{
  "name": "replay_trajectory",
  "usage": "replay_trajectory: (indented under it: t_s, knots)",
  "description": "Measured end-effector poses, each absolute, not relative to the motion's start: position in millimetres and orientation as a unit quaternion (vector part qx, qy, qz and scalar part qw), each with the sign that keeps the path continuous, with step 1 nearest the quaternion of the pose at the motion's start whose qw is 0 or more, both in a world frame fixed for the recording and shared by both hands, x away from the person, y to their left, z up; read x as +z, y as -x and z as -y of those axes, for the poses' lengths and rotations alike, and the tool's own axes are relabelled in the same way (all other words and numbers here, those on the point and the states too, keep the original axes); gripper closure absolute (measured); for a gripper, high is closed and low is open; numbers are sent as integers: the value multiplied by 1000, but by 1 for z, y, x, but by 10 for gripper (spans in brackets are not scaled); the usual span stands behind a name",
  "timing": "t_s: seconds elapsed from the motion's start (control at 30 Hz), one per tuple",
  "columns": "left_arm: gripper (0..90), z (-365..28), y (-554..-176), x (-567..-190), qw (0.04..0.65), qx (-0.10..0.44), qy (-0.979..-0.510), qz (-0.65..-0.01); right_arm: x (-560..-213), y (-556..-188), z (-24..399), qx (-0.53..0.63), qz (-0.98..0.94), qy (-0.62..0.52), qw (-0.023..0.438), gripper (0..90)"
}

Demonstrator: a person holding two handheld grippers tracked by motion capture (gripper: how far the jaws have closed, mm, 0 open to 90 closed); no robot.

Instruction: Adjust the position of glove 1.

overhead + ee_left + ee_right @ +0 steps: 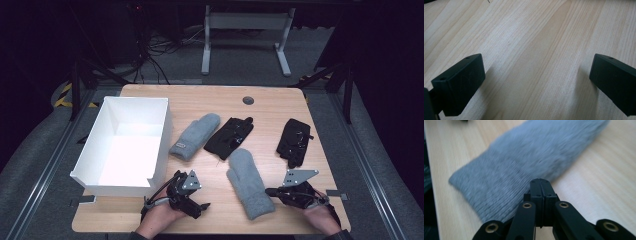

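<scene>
The wooden surface (210, 100) carries a white box (125, 145) at the left. The near grey mitten (248, 182) lies flat near the front edge, its cuff toward the person. The right hand-held gripper (540, 182) is pressed together at the cuff's edge, probably to pick it up, pinching nothing yet. The left hand-held gripper (536, 77) rests spread wide over bare wood.

- Table (210, 100): pale wood with fine lengthwise grain.
- Box (150, 172): plain white, inside and out.
- Near mitten (248, 182): soft grey, with a ribbed knit cuff.
- Far mitten (196, 136): the same grey, with a small label at the cuff.
- Two gloves (229, 137) (295, 140): black.
- Left gripper (196, 207) and right gripper (270, 191): black, each with a grey plate; brass-coloured rivets on the right one.
</scene>
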State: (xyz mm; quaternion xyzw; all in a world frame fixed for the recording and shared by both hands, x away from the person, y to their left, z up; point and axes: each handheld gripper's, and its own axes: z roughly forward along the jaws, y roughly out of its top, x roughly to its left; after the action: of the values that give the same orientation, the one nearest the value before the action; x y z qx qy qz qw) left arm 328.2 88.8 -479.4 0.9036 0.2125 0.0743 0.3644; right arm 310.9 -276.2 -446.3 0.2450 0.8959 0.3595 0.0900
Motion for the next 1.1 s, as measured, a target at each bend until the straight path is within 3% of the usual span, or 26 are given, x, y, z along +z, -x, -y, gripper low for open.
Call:
replay_trajectory:
  t_s: [0.47, 1.1]
  knots:
    - [5, -89, -328, -479, 364, 74, -904, -212, -451, -299, 247, 361, -911, -196, 38, 900]
    - [5, -89, -328, -479, 364, 74, -904, -213, -451, -305, 210, 375, -912, -163, 26, 900]
